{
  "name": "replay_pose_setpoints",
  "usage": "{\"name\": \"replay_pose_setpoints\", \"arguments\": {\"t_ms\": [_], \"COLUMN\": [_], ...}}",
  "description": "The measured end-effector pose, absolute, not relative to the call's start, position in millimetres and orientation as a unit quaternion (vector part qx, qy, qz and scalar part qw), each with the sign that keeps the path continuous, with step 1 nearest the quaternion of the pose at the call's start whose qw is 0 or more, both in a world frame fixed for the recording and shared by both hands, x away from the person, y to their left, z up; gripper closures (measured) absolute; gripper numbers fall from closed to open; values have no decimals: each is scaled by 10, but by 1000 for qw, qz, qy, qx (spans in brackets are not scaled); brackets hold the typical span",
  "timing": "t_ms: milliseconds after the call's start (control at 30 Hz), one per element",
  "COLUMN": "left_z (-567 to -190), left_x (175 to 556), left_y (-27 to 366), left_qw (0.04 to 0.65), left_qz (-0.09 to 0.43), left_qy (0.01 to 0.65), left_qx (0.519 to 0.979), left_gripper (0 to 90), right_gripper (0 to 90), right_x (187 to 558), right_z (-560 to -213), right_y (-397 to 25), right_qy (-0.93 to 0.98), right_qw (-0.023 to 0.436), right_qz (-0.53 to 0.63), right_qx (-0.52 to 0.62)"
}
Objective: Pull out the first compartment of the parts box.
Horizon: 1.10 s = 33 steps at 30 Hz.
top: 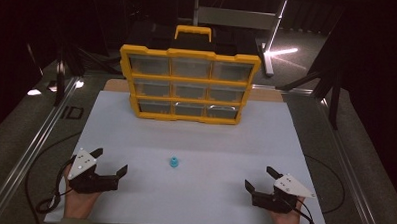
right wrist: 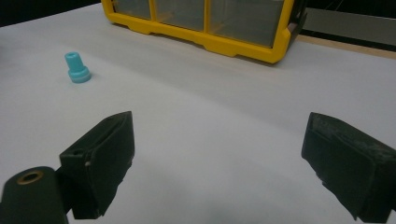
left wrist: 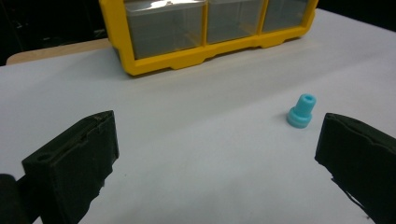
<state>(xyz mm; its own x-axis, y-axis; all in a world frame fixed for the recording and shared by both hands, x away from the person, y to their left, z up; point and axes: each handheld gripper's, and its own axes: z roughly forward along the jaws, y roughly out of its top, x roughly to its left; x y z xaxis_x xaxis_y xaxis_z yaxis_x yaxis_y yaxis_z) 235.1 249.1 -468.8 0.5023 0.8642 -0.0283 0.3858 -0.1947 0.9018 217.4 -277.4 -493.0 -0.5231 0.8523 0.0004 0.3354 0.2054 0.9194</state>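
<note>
Yellow plastic organizer case with nine clear-front drawers stands upper centre of the high view; contents can't be told through the hazy fronts. Left gripper lower left, jaws wide apart, holding nothing. Right gripper lower right, likewise gaping and empty. Small turquoise plastic stepped plug stands upright, centre, between them, untouched. White tabletop sheet bare around it.
</note>
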Motion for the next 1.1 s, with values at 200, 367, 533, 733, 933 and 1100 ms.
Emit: {"name": "replay_pose_setpoints", "arguments": {"t_ms": [200,367,533,733,933,1100], "left_z": [-4638,-4584,-4556,-4543,-4521,-4484], "left_x": [2415,2487,2606,2739,2864,2950], "left_y": [2455,2426,2394,2329,2312,2297], "left_qw": [473,479,478,473,467,460], "left_qz": [252,252,246,251,255,259], "left_qy": [421,414,408,401,396,388], "left_qx": [732,732,738,743,748,755], "left_gripper": [2,2,2,2,2,2], "right_gripper": [96,96,96,95,95,95], "right_x": [2174,2176,2182,2185,2186,2187], "right_z": [-4934,-4936,-4944,-4946,-4947,-4951], "right_y": [-2774,-2777,-2773,-2772,-2775,-2769], "right_qy": [727,727,728,728,728,729], "right_qw": [270,271,268,268,269,268], "right_qz": [481,481,480,480,480,479], "right_qx": [409,409,409,409,409,409]}}
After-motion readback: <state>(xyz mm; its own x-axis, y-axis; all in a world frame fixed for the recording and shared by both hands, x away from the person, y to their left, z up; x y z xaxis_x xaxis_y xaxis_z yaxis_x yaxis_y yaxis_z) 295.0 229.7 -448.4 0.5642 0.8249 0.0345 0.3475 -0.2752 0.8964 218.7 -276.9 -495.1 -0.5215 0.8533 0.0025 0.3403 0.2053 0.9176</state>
